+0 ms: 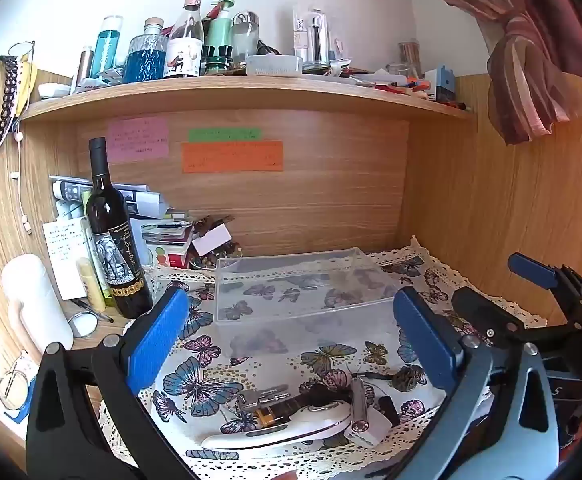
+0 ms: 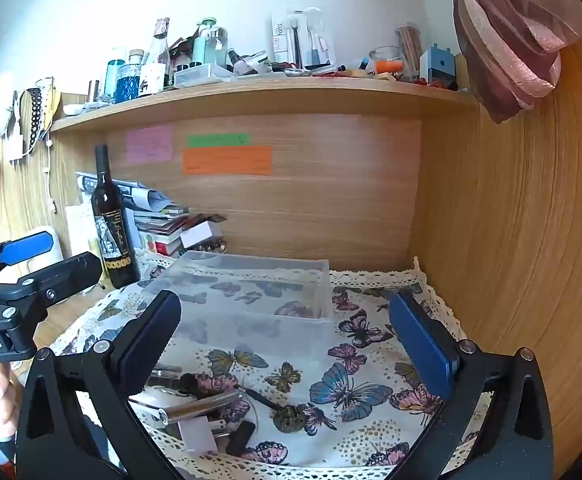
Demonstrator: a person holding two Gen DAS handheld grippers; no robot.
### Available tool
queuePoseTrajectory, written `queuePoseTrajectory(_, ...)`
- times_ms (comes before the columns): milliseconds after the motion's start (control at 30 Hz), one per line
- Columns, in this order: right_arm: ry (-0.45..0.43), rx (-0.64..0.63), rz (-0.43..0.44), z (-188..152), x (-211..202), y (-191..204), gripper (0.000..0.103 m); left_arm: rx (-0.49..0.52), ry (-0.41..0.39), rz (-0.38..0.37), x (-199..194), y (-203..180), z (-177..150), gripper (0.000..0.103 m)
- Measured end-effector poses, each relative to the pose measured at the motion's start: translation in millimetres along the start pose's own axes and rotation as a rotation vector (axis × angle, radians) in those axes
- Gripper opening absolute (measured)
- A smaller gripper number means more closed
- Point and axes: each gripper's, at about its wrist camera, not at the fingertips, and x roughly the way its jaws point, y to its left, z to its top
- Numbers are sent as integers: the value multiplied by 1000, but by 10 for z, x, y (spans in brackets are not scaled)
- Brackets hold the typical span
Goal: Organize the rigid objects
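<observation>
Lying near on the butterfly cloth [image 2: 355, 344]: small-item pile [image 1: 311, 412]. Clear plastic box [image 1: 303, 284] sits beyond, far centre. Left gripper [image 1: 291, 344] and right gripper [image 2: 291, 352] both spread wide, holding nothing. Wine bottle [image 1: 111, 236] far left on desk [image 1: 103, 332].

Your counter [image 1: 103, 330] carries a butterfly cloth [image 1: 323, 360], a wine bottle [image 1: 113, 236] and stacked papers [image 1: 147, 216].

Bright even daylight, soft shadows, warm orange glare at right edge, strong fisheye bending, dark corners
</observation>
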Motion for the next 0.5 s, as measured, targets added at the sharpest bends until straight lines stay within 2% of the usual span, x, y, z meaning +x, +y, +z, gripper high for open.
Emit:
queuePoseTrajectory(100,0,6,1,0,1,-2,103,19,-9,3,1,-1,4,103)
queuePoseTrajectory(200,3,7,7,1,4,-3,103,-5,4,-13,29,31,19,103)
queuePoseTrajectory(333,3,0,4,12,24,17,103,-19,6,-18,-39,103,184,103)
queuePoseTrajectory(500,-2,-5,4,7,19,22,103,1,-19,-14,-26,29,65,103)
